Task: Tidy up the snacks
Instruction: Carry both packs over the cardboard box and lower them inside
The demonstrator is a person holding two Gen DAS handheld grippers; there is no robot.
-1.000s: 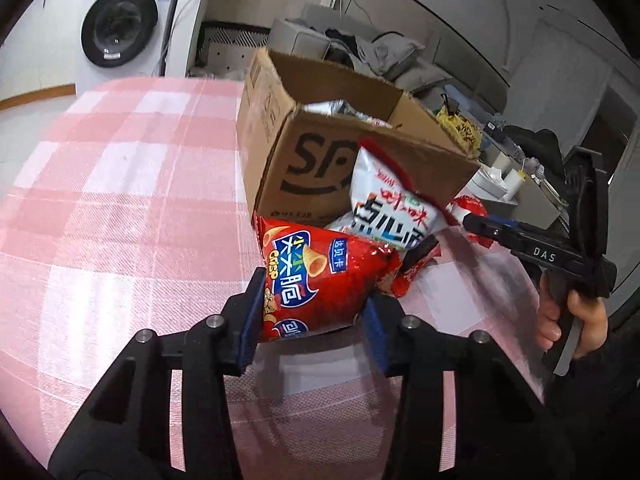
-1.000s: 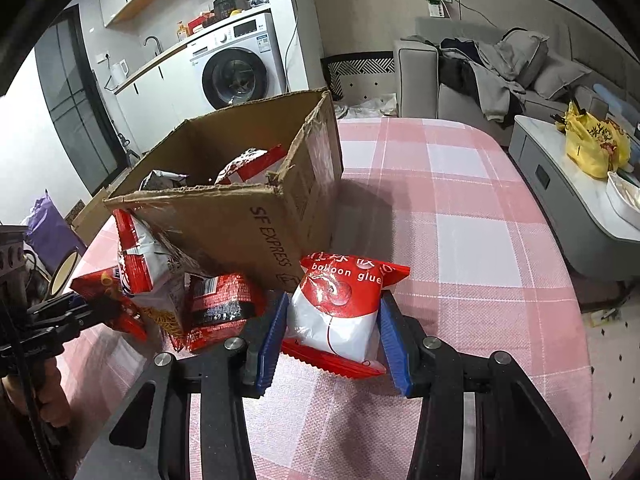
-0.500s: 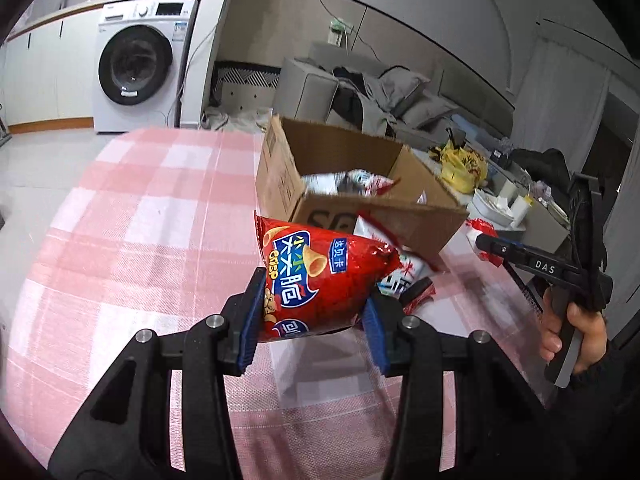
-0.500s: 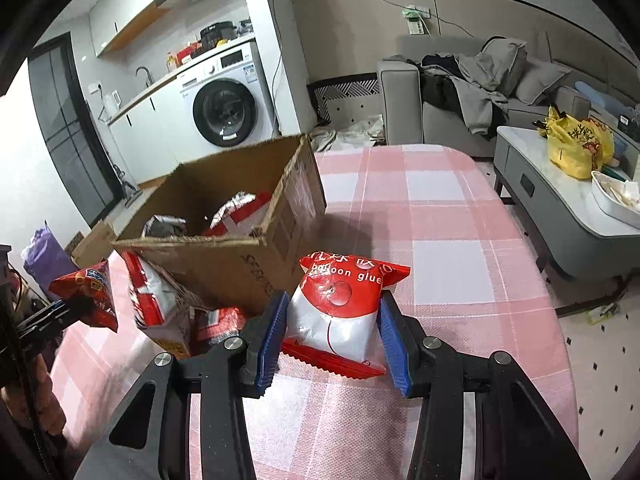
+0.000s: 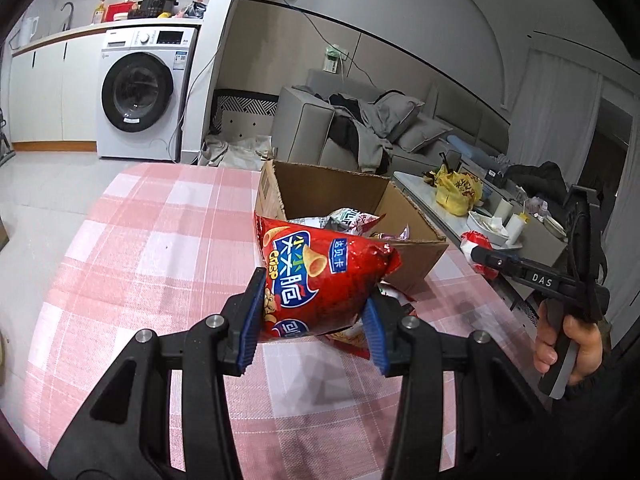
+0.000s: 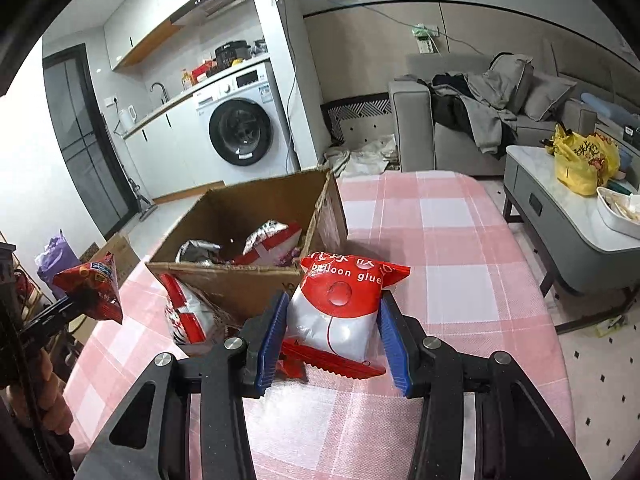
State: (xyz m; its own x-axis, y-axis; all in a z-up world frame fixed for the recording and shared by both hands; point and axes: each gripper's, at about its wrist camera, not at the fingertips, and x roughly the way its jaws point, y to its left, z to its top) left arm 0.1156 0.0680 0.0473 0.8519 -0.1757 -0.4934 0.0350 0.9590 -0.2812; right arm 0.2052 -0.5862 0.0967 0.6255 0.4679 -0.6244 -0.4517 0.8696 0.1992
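A table [image 5: 160, 240] under a pink checked cloth fills the lower half of both views, and an open cardboard box [image 5: 404, 216] is seen on it, above centre in the left wrist view and left of centre in the right wrist view, with several packets already lying inside. A red crisp bag [image 5: 316, 280] is held clear of the cloth by the left claw [image 5: 314, 320], whose blue pads are pressed against the bag's lower sides; its long axis runs up and slightly left in the frame, its crimped top pointed toward the box just behind it. A red and white packet [image 6: 340, 312] is clamped in the same way by the right claw [image 6: 334, 340], upright, its printed top toward the box's near corner. One more packet [image 6: 186, 312] is seen leaning against the box's near wall. The box mouth lies just ahead of both claws, so a short forward carry is judged to be what each release turns on.
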